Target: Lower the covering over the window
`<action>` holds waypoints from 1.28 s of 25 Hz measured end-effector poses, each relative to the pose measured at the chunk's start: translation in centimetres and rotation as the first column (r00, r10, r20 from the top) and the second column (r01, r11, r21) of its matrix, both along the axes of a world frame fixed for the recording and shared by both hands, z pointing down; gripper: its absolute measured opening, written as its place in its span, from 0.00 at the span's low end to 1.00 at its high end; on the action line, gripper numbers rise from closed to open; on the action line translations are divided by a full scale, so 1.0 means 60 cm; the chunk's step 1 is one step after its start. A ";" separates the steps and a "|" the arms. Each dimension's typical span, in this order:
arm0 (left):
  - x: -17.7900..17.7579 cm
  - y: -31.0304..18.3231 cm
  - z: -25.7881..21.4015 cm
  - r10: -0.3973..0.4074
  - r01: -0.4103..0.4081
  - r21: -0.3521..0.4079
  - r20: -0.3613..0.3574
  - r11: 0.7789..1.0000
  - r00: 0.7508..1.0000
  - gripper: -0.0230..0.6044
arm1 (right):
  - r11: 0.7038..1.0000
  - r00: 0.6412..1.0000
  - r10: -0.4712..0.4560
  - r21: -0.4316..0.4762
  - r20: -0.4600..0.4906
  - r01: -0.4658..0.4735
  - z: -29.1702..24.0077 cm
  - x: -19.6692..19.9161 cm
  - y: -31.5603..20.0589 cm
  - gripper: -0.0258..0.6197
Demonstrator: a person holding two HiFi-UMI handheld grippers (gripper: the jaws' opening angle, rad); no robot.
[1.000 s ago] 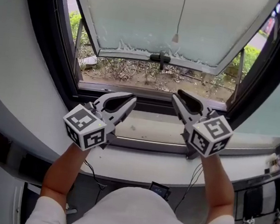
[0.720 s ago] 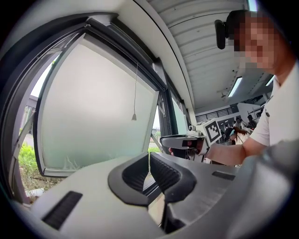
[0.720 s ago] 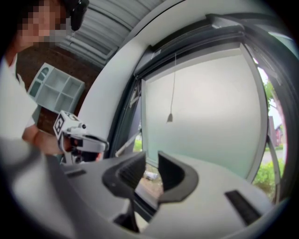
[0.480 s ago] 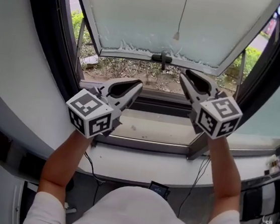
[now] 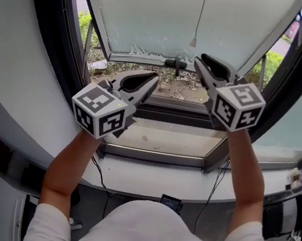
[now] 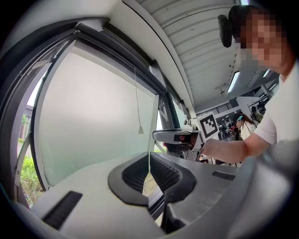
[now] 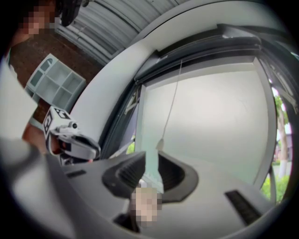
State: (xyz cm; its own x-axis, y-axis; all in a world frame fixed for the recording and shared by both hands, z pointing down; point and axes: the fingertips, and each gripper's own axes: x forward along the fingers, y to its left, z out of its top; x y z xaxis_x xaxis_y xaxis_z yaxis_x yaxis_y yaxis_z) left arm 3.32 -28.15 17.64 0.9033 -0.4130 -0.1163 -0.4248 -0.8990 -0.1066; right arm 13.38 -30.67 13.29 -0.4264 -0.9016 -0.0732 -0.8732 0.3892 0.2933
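A thin pull cord ending in a small cone-shaped pull (image 5: pixel 193 42) hangs in front of the pale frosted pane (image 5: pixel 153 14) of the window. My right gripper (image 5: pixel 199 59) is raised just below and right of the pull, and it is open with nothing between its pads. In the right gripper view the pull (image 7: pixel 160 144) hangs just beyond the right gripper's (image 7: pixel 150 158) tips. My left gripper (image 5: pixel 155 79) is lower and to the left, shut and empty. Its view shows the left gripper (image 6: pixel 149 156) with jaws together and the pull (image 6: pixel 140 130) farther ahead.
The pane is tilted outward, with a dark handle (image 5: pixel 175 63) at its lower edge and ground and shrubs beyond. A dark window frame (image 5: pixel 51 39) surrounds it. A pale sill (image 5: pixel 165 141) runs below the grippers. Cables hang under the ledge.
Both grippers have risen from the sill toward the window. The right one went higher and now sits close under the cord's pull. Neither jaw opening has changed.
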 end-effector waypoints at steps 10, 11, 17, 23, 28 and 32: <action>0.010 -0.013 -0.035 -0.012 0.011 0.041 0.016 0.999 1.000 0.07 | 0.999 0.999 0.042 0.022 -0.014 -0.042 -0.042 0.004 -0.041 0.18; 0.011 -0.014 -0.038 -0.012 0.011 0.044 0.017 0.999 1.000 0.07 | 0.999 0.999 0.047 0.023 -0.017 -0.046 -0.047 0.003 -0.047 0.18; 0.020 -0.019 -0.043 -0.021 0.019 0.058 0.032 0.998 0.999 0.07 | 0.997 0.997 0.070 0.018 -0.042 -0.069 -0.066 -0.005 -0.076 0.18; 0.016 -0.020 -0.047 -0.025 0.023 0.069 0.035 0.997 0.999 0.07 | 0.995 0.993 0.104 0.009 -0.057 -0.103 -0.071 -0.009 -0.097 0.18; 0.015 -0.020 -0.042 -0.025 0.023 0.066 0.038 0.998 0.999 0.07 | 0.993 0.990 0.120 -0.005 -0.074 -0.121 -0.065 -0.012 -0.111 0.18; 0.013 -0.018 -0.040 -0.025 0.022 0.068 0.044 0.997 0.999 0.07 | 0.991 0.988 0.133 -0.003 -0.077 -0.134 -0.068 -0.011 -0.114 0.17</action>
